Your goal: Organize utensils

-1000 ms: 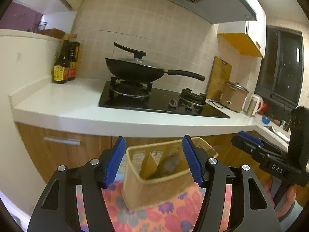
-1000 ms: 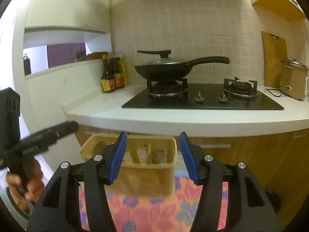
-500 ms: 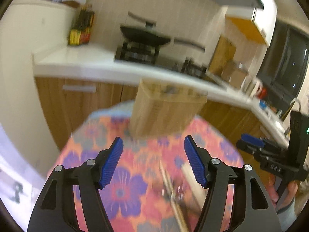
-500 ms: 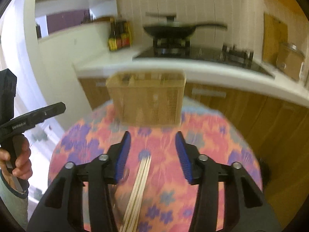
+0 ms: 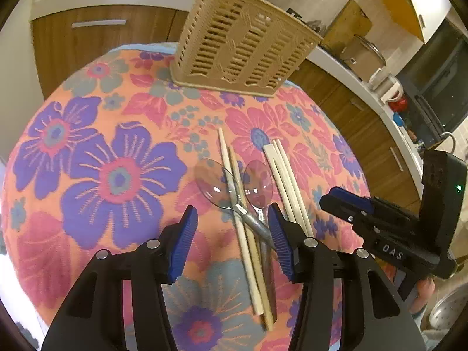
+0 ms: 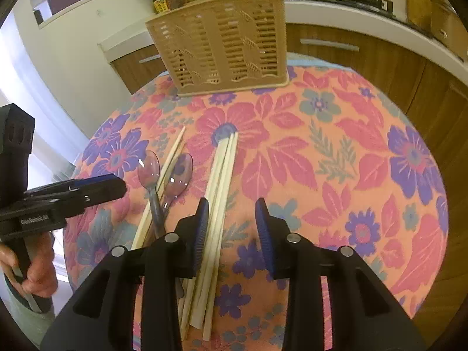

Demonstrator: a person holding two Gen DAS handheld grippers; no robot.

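Both of my grippers point steeply down at a round table covered by a floral cloth, where the utensils lie loose. My left gripper has its jaws apart with nothing pressed between the pads; they have just been closing, and between them lie the handles of 2 clear plastic spoons crossed with a pair of pale chopsticks, the right pad standing just beside the spoon handles. My right gripper also has its jaws apart, narrower, and just been closing; a second bundle of pale chopsticks runs under its left pad rather than centred in the gap, and no pad presses on it. The long axis of both chopstick groups and of the spoon handles runs away from me toward the beige slatted utensil basket, which stands upright at the far edge of the table, well apart from the utensils. In my judgement, the coming move turns on this alignment: each gripper's closing direction is across the long axis, which suits a pinch, but the right gripper needs a small shift to its left to centre the bundle. The left gripper is nearer to the spoons; the right is nearer to the separate chopstick bundle.
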